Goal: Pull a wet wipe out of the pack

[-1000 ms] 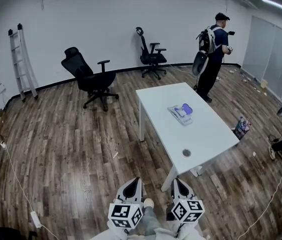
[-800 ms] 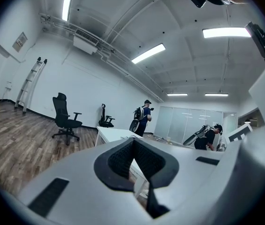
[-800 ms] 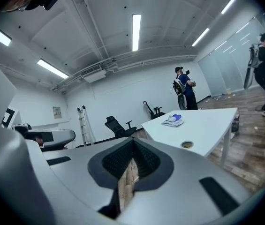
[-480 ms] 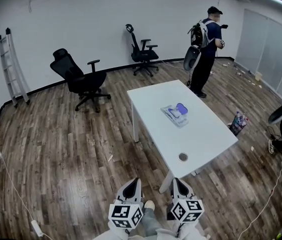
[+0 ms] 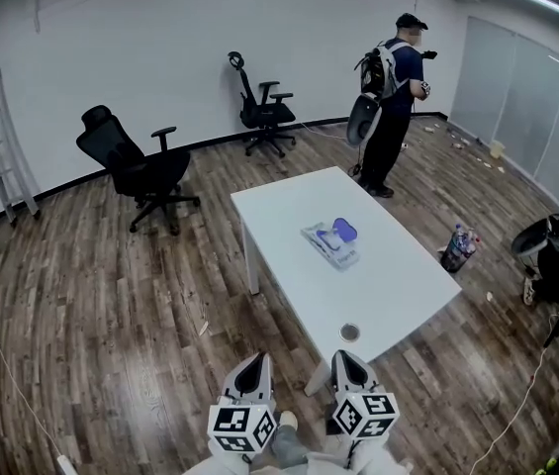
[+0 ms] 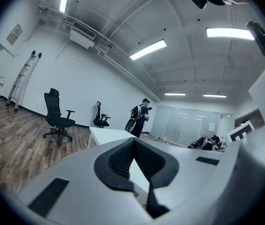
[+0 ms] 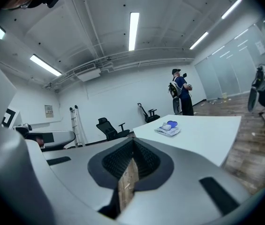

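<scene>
The wet wipe pack point(image 5: 330, 240), flat and pale with a blue lid, lies near the middle of the white table point(image 5: 398, 285). In the right gripper view the wet wipe pack point(image 7: 168, 128) sits far ahead on the table point(image 7: 202, 135). Both grippers are held low at the bottom of the head view, short of the table's near corner. My left gripper point(image 5: 249, 374) and right gripper point(image 5: 348, 369) point towards the table, both shut and empty. The left gripper point(image 6: 134, 144) sees only the table's edge point(image 6: 106, 134). The right gripper point(image 7: 133, 146) holds nothing.
A round cable hole point(image 5: 349, 332) is near the table's front corner. A person with a backpack point(image 5: 390, 97) stands beyond the table. Another person point(image 5: 556, 255) crouches at the right. Two office chairs point(image 5: 136, 171) point(image 5: 259, 112) and a ladder point(image 5: 2, 142) stand by the wall. Bottles point(image 5: 457, 248) sit on the floor.
The whole view has moved closer to the table. Table and pack have shifted left and nearer in the head view. Both grippers have stayed shut, side by side.
</scene>
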`<action>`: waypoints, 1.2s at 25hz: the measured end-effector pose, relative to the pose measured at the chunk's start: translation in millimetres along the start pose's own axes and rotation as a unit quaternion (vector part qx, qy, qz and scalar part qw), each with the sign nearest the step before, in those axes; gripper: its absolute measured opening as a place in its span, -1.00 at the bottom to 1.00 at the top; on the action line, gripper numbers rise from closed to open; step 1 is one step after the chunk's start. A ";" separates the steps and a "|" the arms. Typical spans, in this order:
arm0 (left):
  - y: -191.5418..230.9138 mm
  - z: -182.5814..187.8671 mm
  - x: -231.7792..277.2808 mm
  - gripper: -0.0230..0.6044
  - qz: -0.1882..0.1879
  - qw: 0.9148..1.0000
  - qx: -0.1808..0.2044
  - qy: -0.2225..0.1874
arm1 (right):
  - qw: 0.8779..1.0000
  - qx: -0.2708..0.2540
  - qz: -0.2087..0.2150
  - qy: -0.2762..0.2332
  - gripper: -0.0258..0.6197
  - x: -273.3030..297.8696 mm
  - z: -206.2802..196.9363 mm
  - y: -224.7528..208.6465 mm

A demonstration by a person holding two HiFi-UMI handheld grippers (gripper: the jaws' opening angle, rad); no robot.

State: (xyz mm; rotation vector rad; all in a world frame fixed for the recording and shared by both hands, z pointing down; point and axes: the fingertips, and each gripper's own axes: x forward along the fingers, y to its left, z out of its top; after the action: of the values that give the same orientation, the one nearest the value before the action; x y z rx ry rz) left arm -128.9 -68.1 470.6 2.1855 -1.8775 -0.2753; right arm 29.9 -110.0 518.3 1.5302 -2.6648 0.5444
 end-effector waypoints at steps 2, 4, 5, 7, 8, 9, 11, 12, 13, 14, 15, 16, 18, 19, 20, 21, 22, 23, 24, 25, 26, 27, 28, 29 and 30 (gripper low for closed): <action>1.8 3.2 10.4 -0.93 -0.001 1.000 0.001 -0.001 | 1.000 -0.001 -0.002 0.000 -0.90 7.5 4.5 -3.7; 2.9 6.2 21.6 -0.93 -0.004 1.000 0.002 -0.001 | 1.000 0.000 -0.004 -0.001 -0.90 15.8 9.2 -8.3; 3.5 7.6 27.2 -0.93 -0.005 1.000 0.003 -0.001 | 1.000 0.001 -0.005 -0.003 -0.90 20.3 11.6 -10.6; 4.2 9.9 38.1 -0.93 -0.010 1.000 0.005 0.002 | 1.000 0.003 -0.009 -0.005 -0.90 29.0 16.9 -15.2; 3.8 10.6 43.5 -0.93 -0.012 1.000 0.007 0.003 | 1.000 0.004 -0.010 -0.006 -0.90 33.1 19.7 -17.6; 3.3 10.9 49.0 -0.93 -0.015 1.000 0.008 0.004 | 1.000 0.004 -0.012 -0.007 -0.90 37.0 22.2 -20.2; 2.4 10.4 60.2 -0.93 -0.018 1.000 0.011 0.006 | 1.000 0.004 -0.014 -0.008 -0.90 44.8 25.6 -26.5; 2.4 10.3 65.8 -0.93 -0.019 1.000 0.011 0.006 | 1.000 0.005 -0.016 -0.009 -0.90 48.9 26.8 -29.7; 3.0 10.7 71.5 -0.93 -0.021 1.000 0.012 0.007 | 1.000 0.005 -0.018 -0.009 -0.90 53.4 28.1 -32.5; 4.0 11.7 77.3 -0.93 -0.022 1.000 0.013 0.008 | 1.000 0.006 -0.019 -0.009 -0.90 58.2 29.7 -34.6; 5.2 12.7 83.4 -0.93 -0.023 1.000 0.013 0.009 | 1.000 0.007 -0.020 -0.008 -0.90 63.1 31.4 -36.4; 6.1 13.2 89.5 -0.93 -0.024 1.000 0.013 0.011 | 1.000 0.008 -0.022 -0.008 -0.90 67.7 33.1 -38.6; 6.7 12.6 101.5 -0.93 -0.026 0.999 0.014 0.015 | 1.000 0.012 -0.024 -0.006 -0.90 76.2 35.4 -44.8; 6.9 11.8 107.4 -0.93 -0.027 0.999 0.016 0.017 | 1.000 0.013 -0.026 -0.006 -0.90 80.4 36.3 -48.5; 7.8 10.8 113.5 -0.93 -0.026 0.999 0.016 0.019 | 1.000 0.014 -0.028 -0.005 -0.90 84.8 37.3 -52.1; 9.4 9.9 119.6 -0.93 -0.025 0.999 0.017 0.023 | 0.999 0.015 -0.029 -0.006 -0.90 89.5 38.9 -55.1; 11.4 9.2 125.9 -0.93 -0.024 0.999 0.017 0.026 | 0.999 0.015 -0.029 -0.007 -0.90 94.2 40.8 -57.6; 13.1 9.1 132.0 -0.93 -0.023 0.999 0.017 0.029 | 0.999 0.016 -0.030 -0.008 -0.90 98.7 42.7 -60.2; 14.4 9.5 137.8 -0.93 -0.023 0.999 0.017 0.031 | 0.999 0.017 -0.032 -0.009 -0.90 102.9 44.3 -63.0; 15.5 10.4 143.2 -0.93 -0.024 0.999 0.016 0.031 | 0.999 0.019 -0.034 -0.010 -0.90 106.9 45.6 -65.4; 16.4 11.4 148.4 -0.93 -0.025 0.999 0.016 0.031 | 0.999 0.020 -0.035 -0.009 -0.90 110.6 46.8 -67.4; 17.1 12.1 153.6 -0.93 -0.026 0.999 0.016 0.031 | 0.999 0.021 -0.036 -0.008 -0.90 114.0 47.8 -69.6; 17.4 12.5 159.1 -0.93 -0.027 0.999 0.016 0.032 | 0.999 0.022 -0.037 -0.007 -0.90 117.5 48.6 -72.5; 17.3 12.4 164.8 -0.93 -0.028 0.999 0.016 0.034 | 0.999 0.023 -0.039 -0.007 -0.90 121.0 49.5 -75.8; 16.9 12.0 170.5 -0.93 -0.030 0.999 0.017 0.036 | 0.999 0.024 -0.041 -0.007 -0.90 124.5 50.7 -79.0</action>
State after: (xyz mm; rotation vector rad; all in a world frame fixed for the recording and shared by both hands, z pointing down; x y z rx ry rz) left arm -122.3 -239.6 467.3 2.2456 -1.7941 -0.1753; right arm 39.4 -265.6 517.0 1.6539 -2.6033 0.6006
